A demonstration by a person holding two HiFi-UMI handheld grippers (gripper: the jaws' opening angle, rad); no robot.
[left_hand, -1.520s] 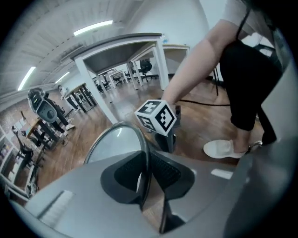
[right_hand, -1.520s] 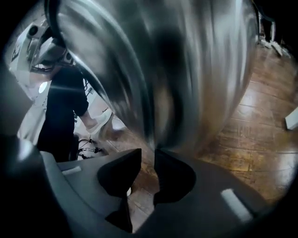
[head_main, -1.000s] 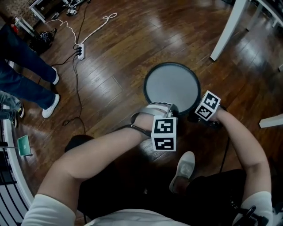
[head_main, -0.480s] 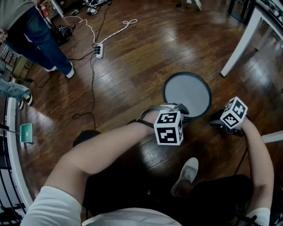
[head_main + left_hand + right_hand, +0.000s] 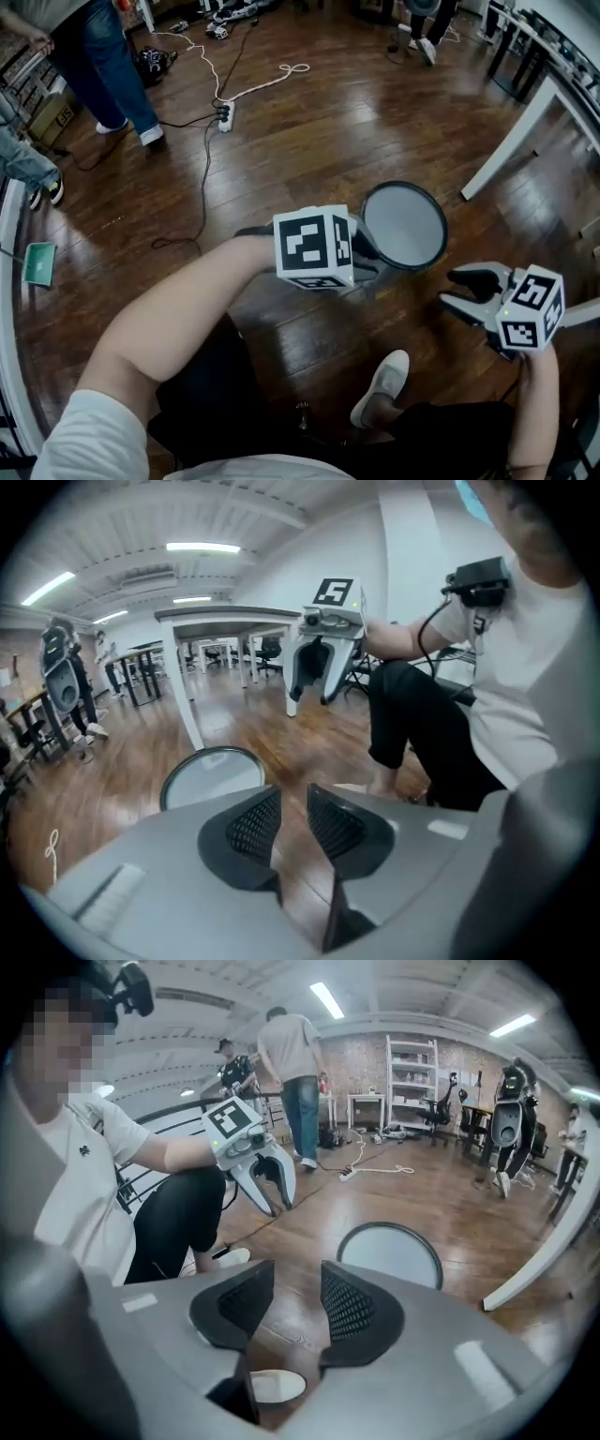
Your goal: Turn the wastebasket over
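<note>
In the head view the wastebasket [image 5: 405, 225] stood flat grey face up, left gripper [image 5: 364, 251] near its rim, right gripper [image 5: 472, 291] beside it. Left gripper view: jaws narrowly apart, empty. Right gripper view: jaws opening, empty. A careless swing might have toppled it.

Wastebasket [image 5: 405, 225] rim partly hidden behind left gripper [image 5: 291, 797] (head view).

Head camera looks steeply down from above; each gripper camera looks closely along its jaws; all share the wastebasket [image 5: 405, 225] ahead.
</note>
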